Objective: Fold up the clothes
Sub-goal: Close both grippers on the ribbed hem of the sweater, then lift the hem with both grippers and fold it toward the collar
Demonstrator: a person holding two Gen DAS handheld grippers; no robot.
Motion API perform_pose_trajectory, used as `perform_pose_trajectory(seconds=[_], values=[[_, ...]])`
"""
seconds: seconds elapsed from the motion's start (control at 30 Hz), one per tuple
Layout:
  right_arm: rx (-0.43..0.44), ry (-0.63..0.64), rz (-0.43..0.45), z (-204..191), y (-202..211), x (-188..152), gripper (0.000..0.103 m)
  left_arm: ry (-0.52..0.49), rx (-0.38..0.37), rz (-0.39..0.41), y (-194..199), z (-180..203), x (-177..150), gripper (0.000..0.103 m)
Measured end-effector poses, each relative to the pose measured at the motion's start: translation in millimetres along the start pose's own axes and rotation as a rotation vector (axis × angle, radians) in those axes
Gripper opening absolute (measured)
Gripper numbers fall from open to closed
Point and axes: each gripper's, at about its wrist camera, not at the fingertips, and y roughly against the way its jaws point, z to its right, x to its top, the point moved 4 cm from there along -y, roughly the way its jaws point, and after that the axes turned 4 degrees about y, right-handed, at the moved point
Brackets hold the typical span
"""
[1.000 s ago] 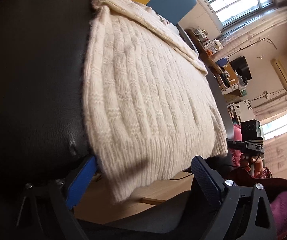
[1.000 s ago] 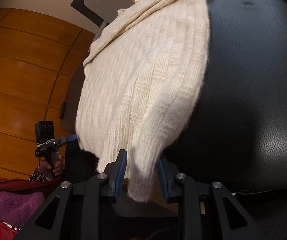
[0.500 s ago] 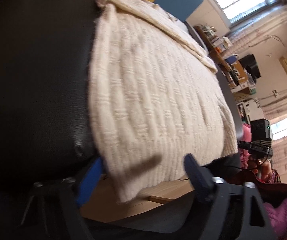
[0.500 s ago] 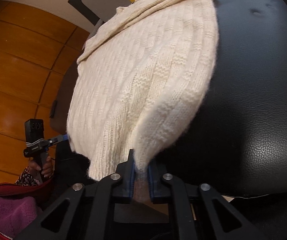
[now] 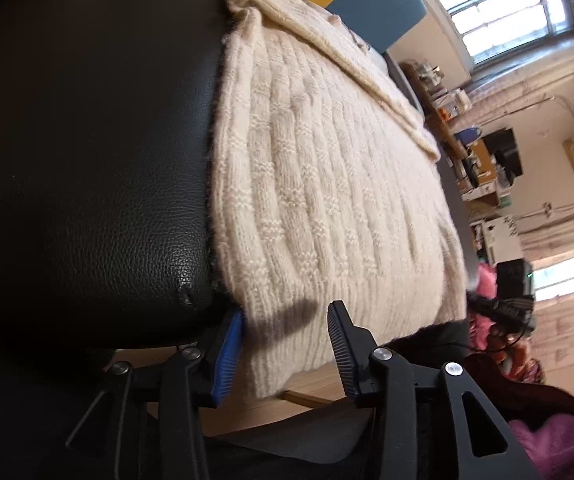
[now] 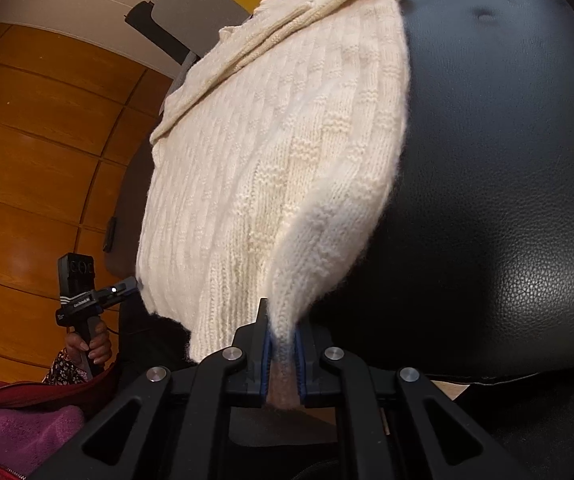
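A cream knitted sweater (image 5: 319, 184) lies flat on a black leather seat (image 5: 87, 184), its ribbed hem hanging over the near edge. My left gripper (image 5: 285, 340) is open, its jaws either side of the hem corner, not closed on it. In the right wrist view the same sweater (image 6: 279, 152) is seen, and my right gripper (image 6: 281, 344) is shut on the other hem corner, the knit bunched between the pads. The left gripper (image 6: 121, 290) also shows there at the sweater's far corner.
The black leather seat (image 6: 507, 200) extends to the right of the sweater. A wooden panelled wall (image 6: 27, 140) is at left. Purple and red clothing (image 6: 15, 432) lies at lower left. A cluttered desk (image 5: 479, 152) and windows are beyond.
My right gripper closed on the sweater's hem corner and pinched it. My left gripper moved in around the other hem corner and its jaws narrowed but stay open.
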Motion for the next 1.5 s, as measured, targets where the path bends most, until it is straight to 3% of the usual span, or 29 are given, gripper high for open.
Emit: perform_pose_trajectory(seconds=[0.03, 0.13, 0.23, 0.4, 0.5, 0.77, 1.0, 1.03, 1.1, 1.17, 1.23, 1.33, 1.5], values=[[0.0, -0.001, 0.001, 0.3, -0.1, 0.3, 0.008, -0.014, 0.004, 0.001, -0.8, 3.0, -0.4, 0.015], [0.0, -0.003, 0.003, 1.0, -0.3, 1.1, 0.009, -0.07, 0.041, -0.015, -7.7, 14.5, -1.9, 0.01], [-0.015, 0.006, 0.022, -0.3, 6.2, 3.6, 0.008, -0.064, 0.005, 0.007, -0.8, 17.6, 2.2, 0.007], [-0.044, 0.029, 0.041, -1.9, 26.3, 5.5, 0.007, -0.011, -0.108, 0.087, 29.7, 18.6, 7.0, 0.007], [-0.028, 0.021, 0.057, -2.1, 41.3, 3.1, 0.006, -0.026, -0.116, 0.125, 51.1, 20.2, 3.2, 0.007], [0.046, -0.02, 0.061, -7.5, 54.3, -11.5, 0.006, -0.021, -0.178, 0.119, 64.2, 28.4, -10.8, 0.006], [0.053, -0.035, 0.081, 3.8, 48.0, -8.0, 0.009, -0.015, -0.132, 0.033, 29.1, 28.3, -3.0, 0.007], [0.056, -0.033, 0.086, 4.3, 46.1, -5.6, 0.01, -0.008, -0.107, 0.02, 23.3, 26.6, -2.7, 0.011], [0.04, -0.031, 0.075, 6.2, 42.2, -3.3, 0.024, 0.02, -0.086, -0.016, 13.4, 20.2, -2.2, 0.019], [0.023, -0.028, 0.064, 8.2, 38.2, -1.1, 0.026, 0.045, -0.072, -0.044, 6.0, 14.3, -2.0, 0.035], [0.007, -0.025, 0.053, 10.2, 34.3, 1.1, 0.026, 0.055, -0.043, -0.041, 4.0, 9.8, -2.1, 0.063], [0.001, -0.012, 0.032, 10.0, 27.7, 3.2, 0.026, 0.091, -0.025, -0.028, 4.3, 0.7, -1.5, 0.077], [-0.009, -0.007, 0.002, 15.9, 21.1, 0.0, 0.026, 0.14, -0.058, -0.03, 0.5, -9.1, -1.1, 0.091]])
